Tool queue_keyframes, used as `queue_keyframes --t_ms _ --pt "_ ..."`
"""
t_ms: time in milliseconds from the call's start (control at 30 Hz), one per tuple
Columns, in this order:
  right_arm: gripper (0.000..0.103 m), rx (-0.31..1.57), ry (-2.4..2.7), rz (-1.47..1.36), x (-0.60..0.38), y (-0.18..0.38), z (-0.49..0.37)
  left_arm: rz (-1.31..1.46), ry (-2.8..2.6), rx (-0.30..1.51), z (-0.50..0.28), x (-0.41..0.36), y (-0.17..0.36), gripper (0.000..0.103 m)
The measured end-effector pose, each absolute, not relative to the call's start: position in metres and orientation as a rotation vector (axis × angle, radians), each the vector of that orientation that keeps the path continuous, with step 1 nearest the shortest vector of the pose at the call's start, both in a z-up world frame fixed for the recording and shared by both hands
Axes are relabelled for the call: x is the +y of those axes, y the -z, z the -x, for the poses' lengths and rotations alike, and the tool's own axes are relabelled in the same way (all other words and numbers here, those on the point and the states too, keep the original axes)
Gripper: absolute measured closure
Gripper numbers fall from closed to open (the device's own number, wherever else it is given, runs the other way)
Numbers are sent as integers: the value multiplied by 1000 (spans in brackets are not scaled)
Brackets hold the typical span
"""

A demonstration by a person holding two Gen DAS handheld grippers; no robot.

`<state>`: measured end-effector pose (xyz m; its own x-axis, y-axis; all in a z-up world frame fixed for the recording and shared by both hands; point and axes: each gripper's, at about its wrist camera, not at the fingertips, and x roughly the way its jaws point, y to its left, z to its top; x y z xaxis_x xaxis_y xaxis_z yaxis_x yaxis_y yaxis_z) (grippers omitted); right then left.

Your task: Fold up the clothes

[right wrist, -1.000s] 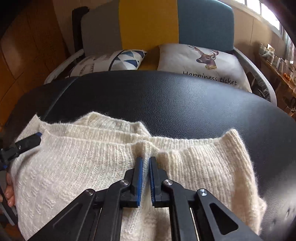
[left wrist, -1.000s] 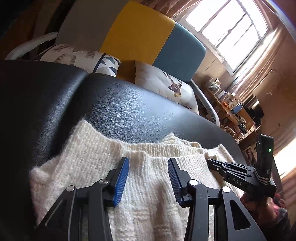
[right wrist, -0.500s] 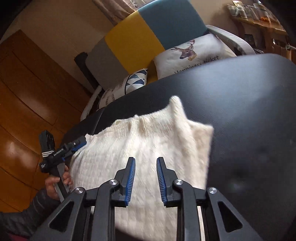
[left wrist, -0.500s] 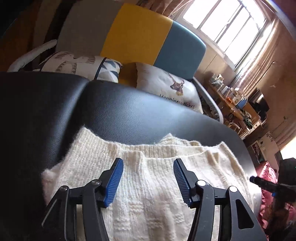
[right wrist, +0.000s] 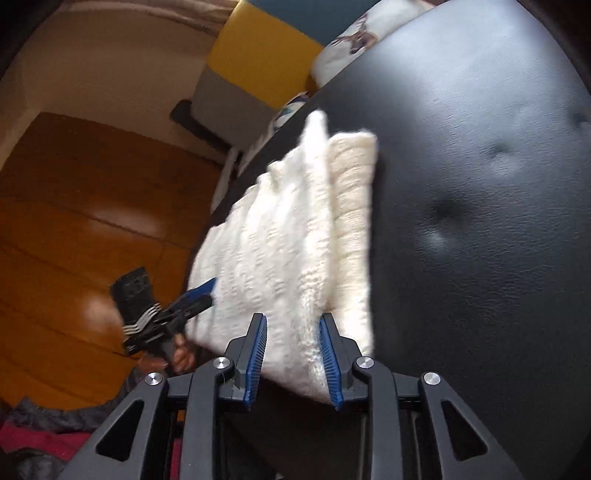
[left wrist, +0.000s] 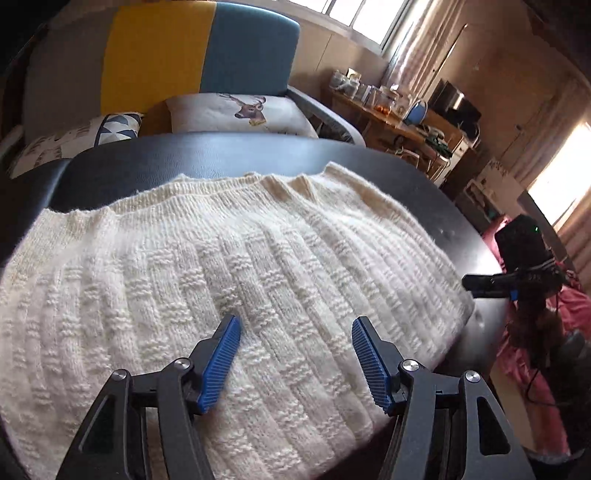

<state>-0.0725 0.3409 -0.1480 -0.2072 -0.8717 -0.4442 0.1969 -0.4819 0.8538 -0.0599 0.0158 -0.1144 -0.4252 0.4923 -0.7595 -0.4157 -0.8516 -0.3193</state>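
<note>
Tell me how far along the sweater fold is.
Done: the cream sweater lies doubled in stacked layers on the black cushion. In hand: nothing; the left gripper and right gripper are opening, gripping no fabric. Left: possibly another fold or tidying.

Daylight from window [left wrist: 369, 14] upper right, glare; right wrist view motion-blurred; fisheye bending, dark corners.

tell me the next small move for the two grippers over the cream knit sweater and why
Probably bring the right gripper in to the cream knit sweater's near edge for the next fold. The sweater lies flat, part folded, on the black padded surface. Both the right and the left gripper have their jaws opening and grip nothing.
</note>
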Motion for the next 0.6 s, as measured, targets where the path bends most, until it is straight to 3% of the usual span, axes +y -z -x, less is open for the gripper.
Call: queue_keyframes --t_ms 167,400,533,600 --pt "73 -651 1676 -1404 320 154 61 1293 -2246 -75 51 6 115 40" --pt "73 -652 1616 -1332 301 163 68 1191 -2124 -117 59 48 75 40" --pt "74 -559 1523 -1392 290 168 61 1161 -2012 53 69 113 75 40" --pt "89 -506 1500 -1462 292 176 54 1209 -1973 158 75 140 92 40"
